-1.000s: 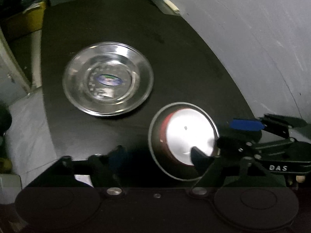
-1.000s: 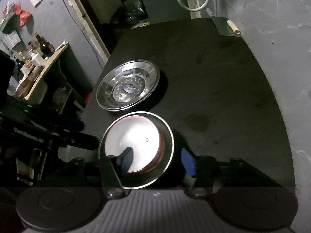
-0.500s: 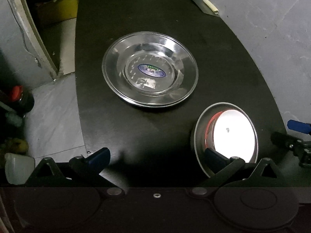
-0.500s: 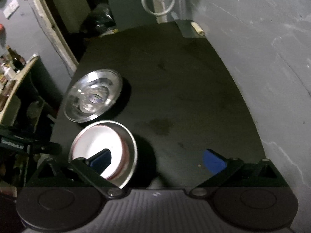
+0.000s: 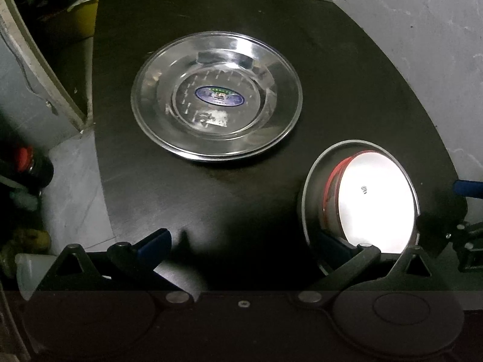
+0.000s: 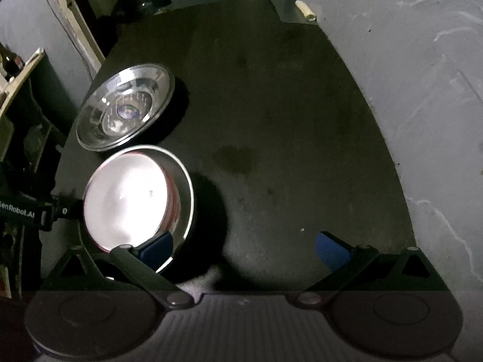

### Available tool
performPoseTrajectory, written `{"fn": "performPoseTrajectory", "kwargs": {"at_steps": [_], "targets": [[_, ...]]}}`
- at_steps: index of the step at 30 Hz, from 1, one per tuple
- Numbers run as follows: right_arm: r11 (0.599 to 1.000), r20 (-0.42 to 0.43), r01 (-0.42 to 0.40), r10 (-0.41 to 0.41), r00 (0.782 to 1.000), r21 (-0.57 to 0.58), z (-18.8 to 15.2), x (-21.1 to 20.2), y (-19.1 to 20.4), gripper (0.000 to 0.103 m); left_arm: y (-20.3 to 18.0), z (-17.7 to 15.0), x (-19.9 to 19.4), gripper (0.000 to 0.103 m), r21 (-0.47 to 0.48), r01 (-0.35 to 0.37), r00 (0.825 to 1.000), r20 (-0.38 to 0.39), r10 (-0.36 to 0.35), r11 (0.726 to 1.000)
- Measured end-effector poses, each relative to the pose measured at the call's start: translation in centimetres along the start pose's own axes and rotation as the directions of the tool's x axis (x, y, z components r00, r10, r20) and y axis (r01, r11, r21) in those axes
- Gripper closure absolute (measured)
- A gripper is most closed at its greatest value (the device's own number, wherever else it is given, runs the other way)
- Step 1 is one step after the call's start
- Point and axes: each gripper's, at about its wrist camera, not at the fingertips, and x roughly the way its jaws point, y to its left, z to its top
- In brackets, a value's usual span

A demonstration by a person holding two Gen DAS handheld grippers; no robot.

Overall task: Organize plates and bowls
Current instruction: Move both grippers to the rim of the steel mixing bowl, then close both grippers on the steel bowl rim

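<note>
Both jaws spread wide, empty: left hand-held gripper (image 5: 241, 241), right hand-held gripper (image 6: 244, 249). Nested bowls (image 5: 359, 208) at bench (image 5: 347, 90) near edge; steel plate (image 5: 215, 96) at eleven o'clock. Straddle bowl rim squarely before closing.

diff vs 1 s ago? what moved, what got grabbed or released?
Both grippers' jaws have just been opening and now stand wide: the left gripper and the right gripper each had a finger in the bowl stack a second ago and hold nothing now. Both cameras have tipped toward the table. The steel plate and the bowl stack look unmoved.
</note>
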Motion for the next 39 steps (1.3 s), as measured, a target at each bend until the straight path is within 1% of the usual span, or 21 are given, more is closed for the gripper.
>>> {"fn": "performPoseTrajectory", "kwargs": {"at_steps": [10, 13, 16, 20, 23, 25, 28, 30, 32, 33, 34, 35, 36, 37, 38, 39], "targets": [[0.999, -0.015, 0.006, -0.007, 1.0, -0.041, 0.2, 0.8, 0.7, 0.0, -0.7, 0.3, 1.0, 0.001, 0.047, -0.039, 0.999, -0.009, 0.039, 0.998], [0.999, -0.011, 0.005, -0.005, 1.0, -0.047, 0.3, 0.8, 0.8, 0.004, -0.9, 0.3, 1.0, 0.001, 0.058, -0.04, 0.999, -0.011, 0.041, 0.997], [0.999, -0.005, 0.001, -0.001, 1.0, -0.052, 0.4, 0.6, 1.0, 0.01, -1.2, 0.4, 1.1, 0.001, 0.078, -0.048, 0.999, -0.012, 0.049, 0.996], [0.999, -0.001, -0.027, 0.027, 1.0, -0.045, 0.5, 0.4, 1.0, 0.023, -1.6, 0.3, 1.0, 0.001, 0.091, -0.056, 0.998, -0.017, 0.058, 0.994], [0.998, -0.005, -0.046, 0.046, 0.999, -0.037, 0.5, 0.3, 0.9, 0.027, -1.8, 0.5, 1.2, 0.001, 0.1, -0.058, 0.998, -0.027, 0.061, 0.993], [0.997, -0.012, -0.074, 0.074, 0.997, -0.019, 0.5, 0.3, 0.7, 0.031, -1.9, 0.5, 1.2, 0.002, 0.101, -0.06, 0.998, -0.028, 0.063, 0.993], [0.993, -0.02, -0.121, 0.121, 0.992, 0.014, 0.5, 0.5, 0.3, 0.04, -1.9, 0.6, 1.1, 0.007, 0.103, -0.046, 0.998, -0.026, 0.049, 0.994], [0.989, -0.022, -0.148, 0.148, 0.989, 0.022, 0.6, 0.5, 0.1, 0.048, -1.9, 0.6, 1.1, 0.01, 0.103, -0.034, 0.999, -0.025, 0.037, 0.994], [0.986, -0.025, -0.165, 0.166, 0.986, 0.023, 0.5, 0.6, 0.1, 0.05, -1.9, 0.6, 1.0, 0.023, 0.1, -0.005, 1.0, -0.024, 0.007, 0.995], [0.984, -0.029, -0.176, 0.177, 0.984, 0.027, 0.5, 0.7, 0.1, 0.053, -1.9, 0.6, 1.0, 0.026, 0.097, 0.011, 1.0, -0.023, -0.009, 0.995], [0.981, -0.034, -0.191, 0.192, 0.981, 0.034, 0.6, 0.7, 0.0, 0.055, -2.0, 0.6, 0.9, 0.033, 0.097, 0.031, 0.999, -0.024, -0.029, 0.995], [0.977, -0.038, -0.209, 0.21, 0.977, 0.043, 0.5, 0.8, -0.1, 0.062, -2.0, 0.6, 0.9, 0.043, 0.097, 0.049, 0.999, -0.026, -0.047, 0.994], [0.973, -0.039, -0.226, 0.228, 0.973, 0.051, 0.5, 0.8, -0.2, 0.067, -1.9, 0.7, 1.0, 0.048, 0.092, 0.078, 0.997, -0.03, -0.076, 0.993], [0.969, -0.04, -0.24, 0.242, 0.969, 0.055, 0.5, 0.9, -0.3, 0.069, -1.9, 0.7, 1.0, 0.058, 0.082, 0.108, 0.994, -0.035, -0.106, 0.991], [0.966, -0.041, -0.252, 0.254, 0.966, 0.056, 0.5, 0.9, -0.3, 0.073, -1.8, 0.6, 1.1, 0.065, 0.072, 0.135, 0.99, -0.04, -0.132, 0.988], [0.963, -0.043, -0.263, 0.266, 0.963, 0.057, 0.5, 0.9, -0.2, 0.076, -1.7, 0.6, 1.2, 0.068, 0.066, 0.155, 0.987, -0.044, -0.152, 0.986]]}}
